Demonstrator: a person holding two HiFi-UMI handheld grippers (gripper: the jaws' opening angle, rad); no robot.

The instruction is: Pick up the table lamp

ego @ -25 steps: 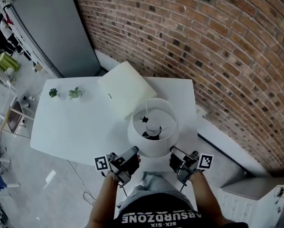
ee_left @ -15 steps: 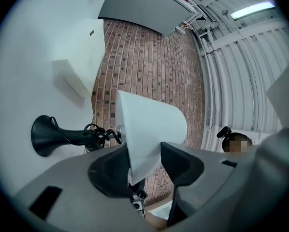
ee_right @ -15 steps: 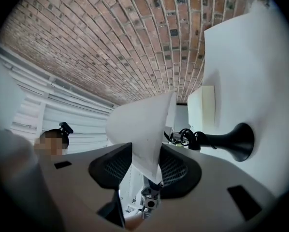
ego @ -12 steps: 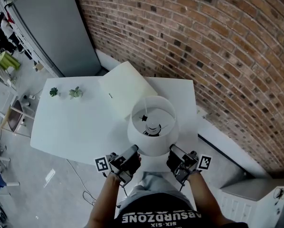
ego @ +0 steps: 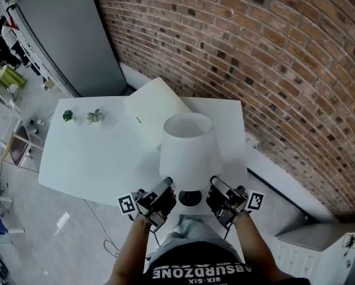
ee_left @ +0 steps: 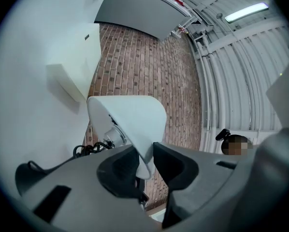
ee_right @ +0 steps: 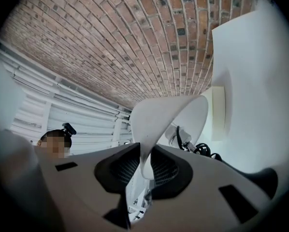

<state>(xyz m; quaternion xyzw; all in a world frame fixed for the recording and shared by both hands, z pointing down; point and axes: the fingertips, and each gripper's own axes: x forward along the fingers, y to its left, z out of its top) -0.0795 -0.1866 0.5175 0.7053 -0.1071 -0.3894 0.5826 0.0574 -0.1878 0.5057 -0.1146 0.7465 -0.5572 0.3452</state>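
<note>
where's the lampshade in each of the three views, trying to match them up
Head view: lampshade at the centre, tilted, over the white table.
Left gripper view: lampshade at the centre, its rim running down between the closing jaws.
Right gripper view: lampshade just below centre, its rim between the closing jaws.
Shared landmark: the brick wall behind it in all three.

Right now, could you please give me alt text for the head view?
Seen from above, the left tongs and right tongs are closing on the lower rim of a white lampshade, one each side, over a white table beside a brick wall.
</note>
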